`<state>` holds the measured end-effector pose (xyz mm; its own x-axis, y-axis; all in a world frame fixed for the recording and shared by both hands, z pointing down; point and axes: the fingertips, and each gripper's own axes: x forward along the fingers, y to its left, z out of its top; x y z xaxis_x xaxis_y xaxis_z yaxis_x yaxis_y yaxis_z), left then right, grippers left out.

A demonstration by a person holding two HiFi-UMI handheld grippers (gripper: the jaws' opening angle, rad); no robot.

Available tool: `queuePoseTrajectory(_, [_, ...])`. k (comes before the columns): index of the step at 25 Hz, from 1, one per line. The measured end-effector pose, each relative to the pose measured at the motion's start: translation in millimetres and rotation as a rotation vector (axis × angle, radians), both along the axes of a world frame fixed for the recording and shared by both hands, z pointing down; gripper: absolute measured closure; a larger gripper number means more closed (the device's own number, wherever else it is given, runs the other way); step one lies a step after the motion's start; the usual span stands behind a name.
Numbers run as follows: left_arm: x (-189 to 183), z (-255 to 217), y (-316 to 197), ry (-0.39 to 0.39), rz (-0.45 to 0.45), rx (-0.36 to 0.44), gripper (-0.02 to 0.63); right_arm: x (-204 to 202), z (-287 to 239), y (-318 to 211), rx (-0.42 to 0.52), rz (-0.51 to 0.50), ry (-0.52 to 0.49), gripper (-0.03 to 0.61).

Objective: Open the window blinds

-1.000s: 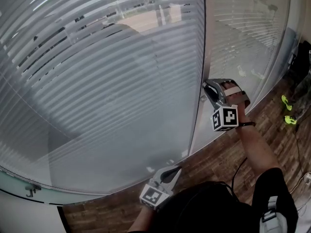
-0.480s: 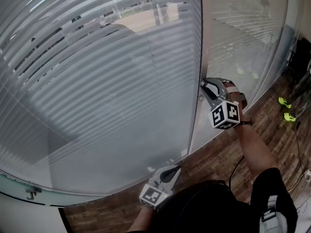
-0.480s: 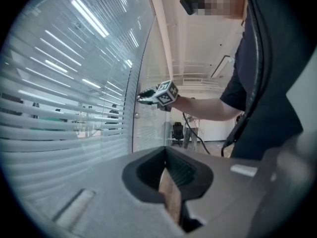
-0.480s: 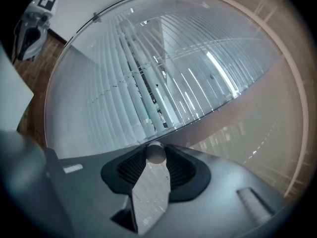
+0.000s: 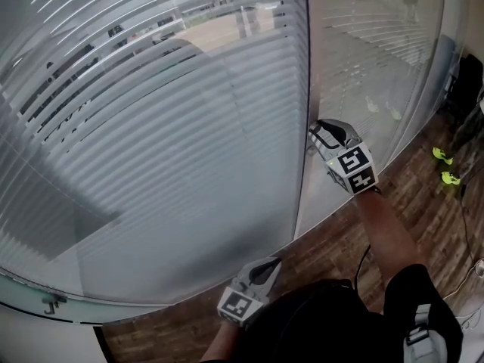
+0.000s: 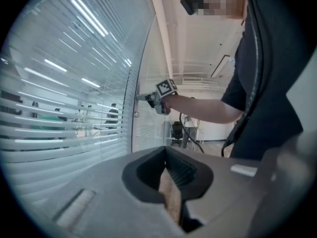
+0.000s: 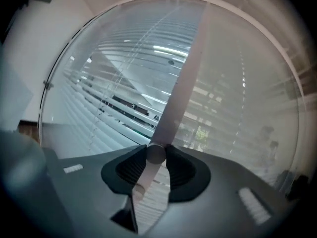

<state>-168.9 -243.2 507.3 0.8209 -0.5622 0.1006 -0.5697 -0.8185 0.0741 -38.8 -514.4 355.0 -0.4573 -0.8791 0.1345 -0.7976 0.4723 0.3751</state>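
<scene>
White slatted blinds hang behind a curved glass wall, their upper slats tilted so the outside shows through. On the pale upright frame post sits a small round knob. My right gripper is shut on this knob, pointing roughly level at the post, with its marker cube facing up and outward. The left gripper view shows the right gripper reaching to the post. My left gripper hangs low near the glass with its jaws together and nothing between them.
Wooden floor runs along the foot of the glass. Yellow-green shoes and a dark object lie at the right, near a cable. A second blind panel is right of the post. A metal bracket holds the glass at lower left.
My right gripper has rolled on the knob, so its marker cube has turned. The blind's upper left slats show wider gaps. The left gripper has stayed put.
</scene>
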Motion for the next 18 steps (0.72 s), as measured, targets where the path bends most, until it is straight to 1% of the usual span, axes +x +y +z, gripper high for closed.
queuePoseTrajectory(3, [-1, 7, 0, 0.003, 0.001, 0.020, 0.609, 2, -1, -1, -0.053, -0.008, -0.174, 0.449])
queuePoseTrajectory(8, [0, 3, 0, -0.001, 0.006, 0.000, 0.609, 4, -1, -1, -0.110, 0.003, -0.328, 0.449])
queuePoseTrajectory(11, [0, 10, 0, 0.007, 0.002, -0.002, 0.609, 4, -2, -1, -0.129, 0.004, -0.364, 0.449])
queuePoseTrajectory(18, [-3, 16, 0, 0.026, -0.006, 0.012, 0.609, 4, 2, -2, -0.132, 0.014, -0.387, 0.449])
